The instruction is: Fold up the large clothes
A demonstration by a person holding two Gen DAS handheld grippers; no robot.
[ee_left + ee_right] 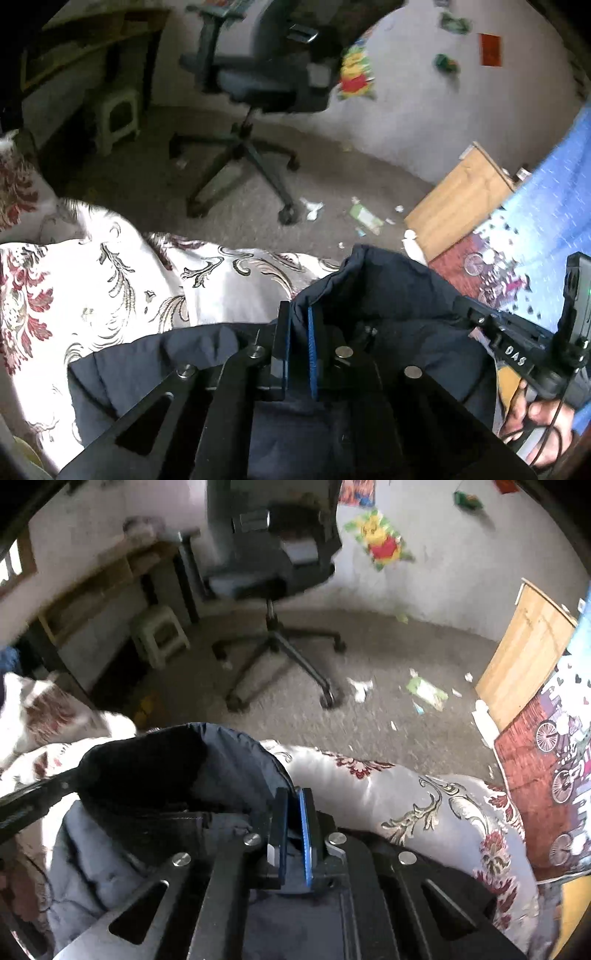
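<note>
A dark navy padded jacket lies on a white floral bedspread. My left gripper is shut on a fold of the jacket's edge, with fabric pinched between its blue pads. My right gripper is shut on another part of the jacket, whose dark lining bulges up to the left of it. The right gripper's body and the holding hand show at the right of the left wrist view. The jacket's lower part is hidden under both grippers.
A black office chair stands on the grey floor past the bed edge. A wooden board leans at the right by a blue patterned cloth. A small stool and a desk sit at the left. Paper scraps litter the floor.
</note>
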